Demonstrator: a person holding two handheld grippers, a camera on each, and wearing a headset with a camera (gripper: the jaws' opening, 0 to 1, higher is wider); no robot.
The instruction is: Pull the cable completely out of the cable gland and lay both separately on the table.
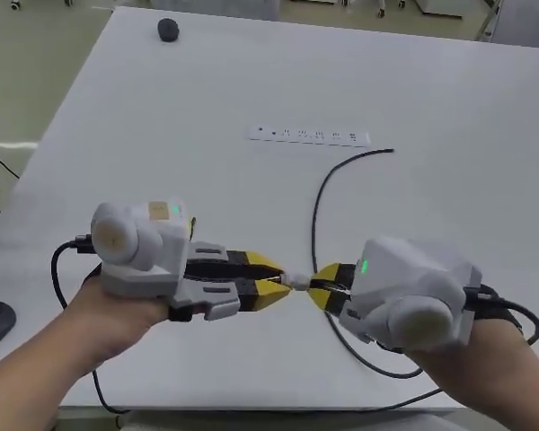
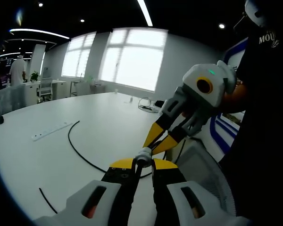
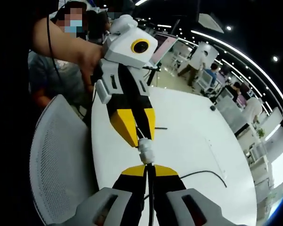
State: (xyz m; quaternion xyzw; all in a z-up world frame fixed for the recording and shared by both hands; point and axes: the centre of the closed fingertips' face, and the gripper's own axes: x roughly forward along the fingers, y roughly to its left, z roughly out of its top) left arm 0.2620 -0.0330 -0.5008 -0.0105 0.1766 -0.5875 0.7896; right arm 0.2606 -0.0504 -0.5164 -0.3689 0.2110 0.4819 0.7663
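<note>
So both grippers are nose to nose over the near part of the white table [image 1: 162,117], each one held in a hand. The left gripper [image 1: 277,280] comes in from the left and the right gripper [image 1: 316,285] from the right, and their yellow tips almost meet.

The little white cable gland [image 1: 298,281] sits right between them, up off the tabletop. In the left gripper view, the left gripper [image 2: 142,163] has its jaws pinched on the cable gland [image 2: 142,154], and the right gripper [image 2: 153,141] pokes in just beyond it. In the right gripper view, the right gripper [image 3: 148,170] is squeezed onto the black cable [image 3: 151,197], which runs up between its jaws and into the cable gland [image 3: 145,150]; the left gripper [image 3: 141,137] grips the gland's other end.

The rest of the cable [image 1: 316,211] lies on the table, curving away toward the far side, with its free end near a white power strip [image 1: 310,136]. Another loop of it trails on the table near the right hand [image 1: 485,359].
</note>
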